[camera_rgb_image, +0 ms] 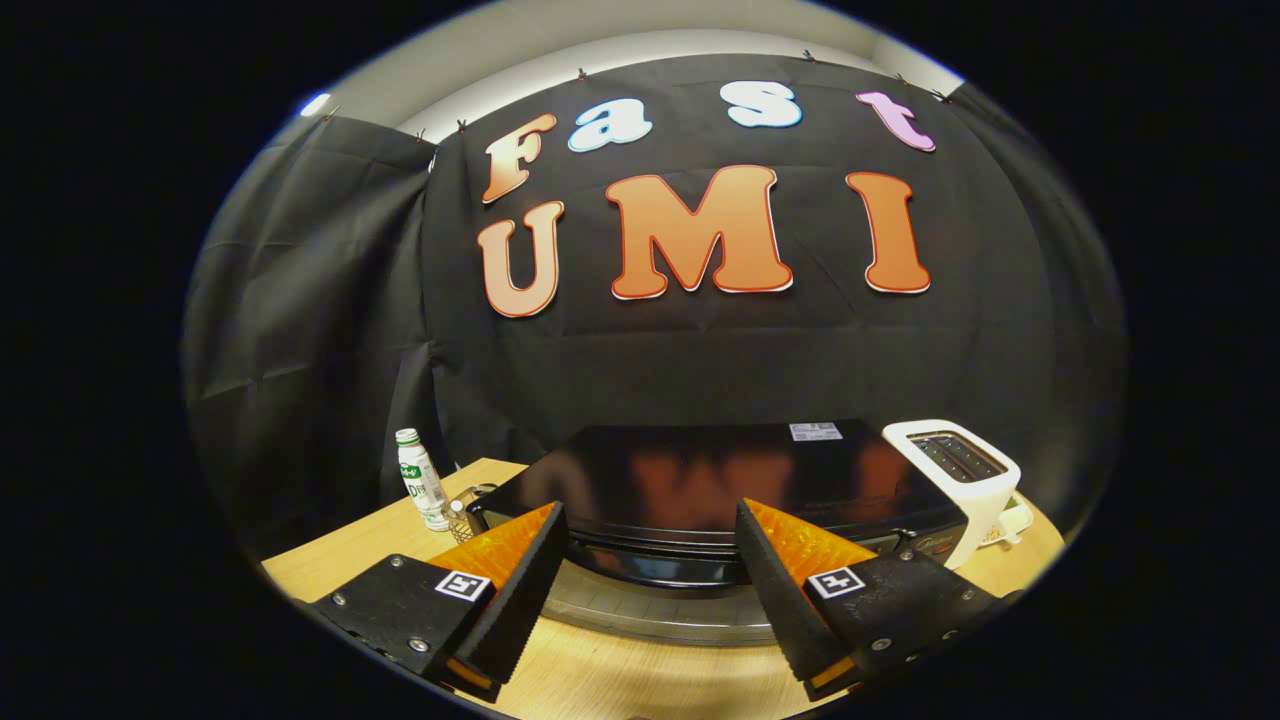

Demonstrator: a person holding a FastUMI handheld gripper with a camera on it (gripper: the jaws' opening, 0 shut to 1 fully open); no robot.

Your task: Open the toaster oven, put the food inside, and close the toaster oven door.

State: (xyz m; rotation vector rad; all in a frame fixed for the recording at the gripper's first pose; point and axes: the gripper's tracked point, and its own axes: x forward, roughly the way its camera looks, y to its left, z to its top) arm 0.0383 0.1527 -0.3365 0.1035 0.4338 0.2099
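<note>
Black glossy toaster oven [720, 480] beyond spread tool [650, 520].

The gripper [650, 525] is held with its fingers spread apart, framing the front top edge of the black toaster oven [720, 480] on the wooden table [330, 565]. A white toaster [955, 475] stands just beside the oven's right; a small white bottle [420, 490] stands near its left.

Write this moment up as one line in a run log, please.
gripper: open, fingers apart, holding nothing | toaster oven: just ahead, handle between fingers | white toaster: beside oven | bottle: other side
</note>
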